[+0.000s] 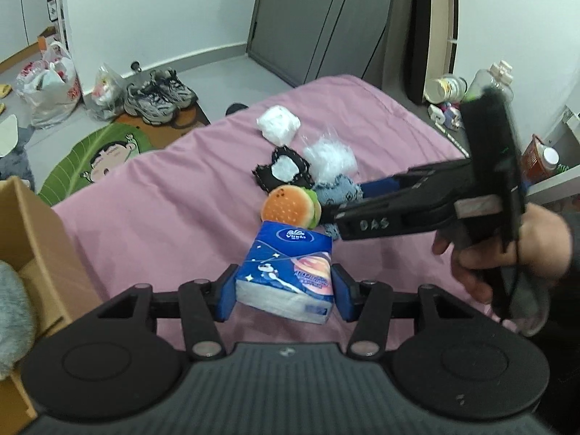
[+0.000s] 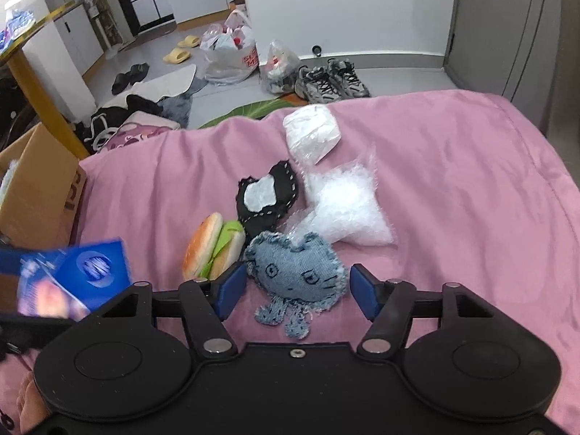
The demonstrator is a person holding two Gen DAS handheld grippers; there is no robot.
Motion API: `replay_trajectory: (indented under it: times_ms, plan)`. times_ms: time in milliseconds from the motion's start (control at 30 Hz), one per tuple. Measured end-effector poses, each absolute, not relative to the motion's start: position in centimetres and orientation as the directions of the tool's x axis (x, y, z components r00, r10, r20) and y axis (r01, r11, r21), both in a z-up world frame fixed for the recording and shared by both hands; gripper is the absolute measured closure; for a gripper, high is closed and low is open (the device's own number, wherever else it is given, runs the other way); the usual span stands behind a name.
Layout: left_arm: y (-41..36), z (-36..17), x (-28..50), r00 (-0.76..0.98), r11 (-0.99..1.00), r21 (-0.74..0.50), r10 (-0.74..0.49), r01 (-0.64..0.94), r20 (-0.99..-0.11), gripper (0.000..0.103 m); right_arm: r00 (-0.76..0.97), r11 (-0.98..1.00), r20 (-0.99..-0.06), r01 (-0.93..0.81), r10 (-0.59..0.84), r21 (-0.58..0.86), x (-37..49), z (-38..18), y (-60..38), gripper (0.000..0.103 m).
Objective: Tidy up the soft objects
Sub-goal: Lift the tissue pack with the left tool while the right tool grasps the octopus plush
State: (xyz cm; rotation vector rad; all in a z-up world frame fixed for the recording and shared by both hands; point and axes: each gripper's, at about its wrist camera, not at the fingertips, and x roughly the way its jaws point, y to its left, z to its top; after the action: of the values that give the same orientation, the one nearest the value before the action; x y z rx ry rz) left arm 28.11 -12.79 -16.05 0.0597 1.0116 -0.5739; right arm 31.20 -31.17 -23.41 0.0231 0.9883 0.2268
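Observation:
My left gripper [image 1: 282, 291] is shut on a blue tissue pack [image 1: 288, 272] and holds it above the pink bed [image 1: 163, 195]; the pack also shows blurred in the right wrist view [image 2: 72, 275]. My right gripper [image 2: 295, 284] is open, its blue pads on either side of a denim cat plush [image 2: 293, 275] lying on the bed. Beside it lie a burger plush [image 2: 212, 246], a black-and-white plush [image 2: 266, 195], a clear bag of white stuffing [image 2: 344, 210] and a white wrapped bundle [image 2: 311, 132]. In the left wrist view the right gripper [image 1: 326, 214] reaches in over the denim plush [image 1: 337, 192].
An open cardboard box [image 1: 32, 239] stands at the left of the bed with something grey and furry [image 1: 11, 319] in it. Beyond the bed's far edge, shoes [image 2: 330, 79], plastic bags [image 2: 228, 58] and a green mat [image 1: 98, 156] lie on the floor. Bottles [image 1: 496, 79] stand at the right.

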Motion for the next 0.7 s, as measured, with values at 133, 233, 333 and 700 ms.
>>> replay_trajectory:
  times_ms: [133,233,333,700]
  plan:
    - [-11.5,-14.5,27.7,0.436,0.856,-0.205,-0.431,0.474,-0.790,0.051,0.539,0.977,-0.821,-0.182,0.191,0.108,30.1,-22.6,-30.8,0.083]
    - [-10.4,-13.5,27.5,0.459,0.860,-0.218,-0.441,0.460,-0.771,0.051,0.554,0.977,-0.810,-0.185,0.191,0.104,29.2,-21.3,-30.5,0.091]
    - [-9.4,-12.5,27.3,0.486,0.866,-0.227,-0.446,0.445,-0.752,0.051,0.579,0.980,-0.794,-0.173,0.184,0.100,28.3,-19.8,-30.3,0.092]
    - [-6.9,-10.5,25.9,0.582,0.893,-0.154,-0.397,0.422,-0.710,0.051,0.656,0.972,-0.717,-0.152,0.236,0.181,26.3,-14.5,-29.5,0.092]
